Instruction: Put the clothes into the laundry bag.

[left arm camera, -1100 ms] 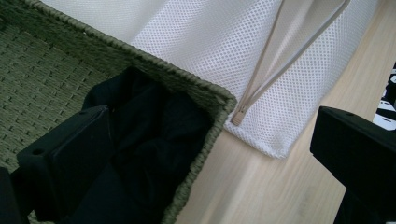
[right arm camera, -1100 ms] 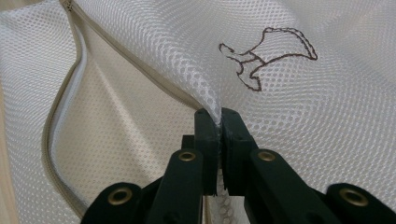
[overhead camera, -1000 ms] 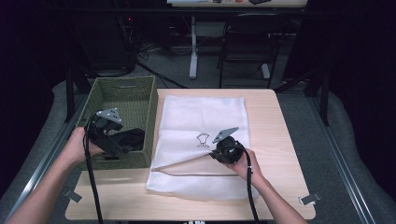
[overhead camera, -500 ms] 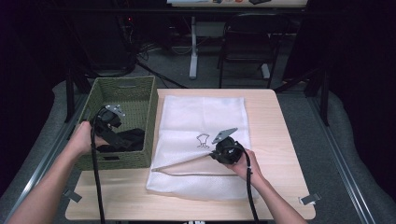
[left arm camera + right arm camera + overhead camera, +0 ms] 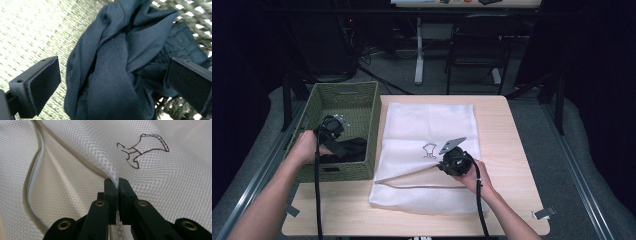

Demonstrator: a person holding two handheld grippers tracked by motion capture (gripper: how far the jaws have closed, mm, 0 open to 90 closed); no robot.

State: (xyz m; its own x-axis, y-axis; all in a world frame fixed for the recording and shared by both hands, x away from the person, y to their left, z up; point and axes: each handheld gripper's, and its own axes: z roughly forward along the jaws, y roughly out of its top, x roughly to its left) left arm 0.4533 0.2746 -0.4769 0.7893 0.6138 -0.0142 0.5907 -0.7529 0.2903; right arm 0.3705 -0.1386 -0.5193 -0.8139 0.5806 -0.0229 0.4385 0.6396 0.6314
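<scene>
Partly hidden by the basket's near wall and the left gripper (image 5: 331,131), the dark garment (image 5: 117,75) lies bunched at the near end of the green basket (image 5: 362,95), which sits at the table's (image 5: 512,150) left edge. Far half of basket floor is bare. The mesh bag (image 5: 427,120) lies flat mid-table, zipper mouth lifted. Right gripper (image 5: 117,185) pinches the bag's upper layer. Left jaws stand wide apart, flanking the garment.
</scene>
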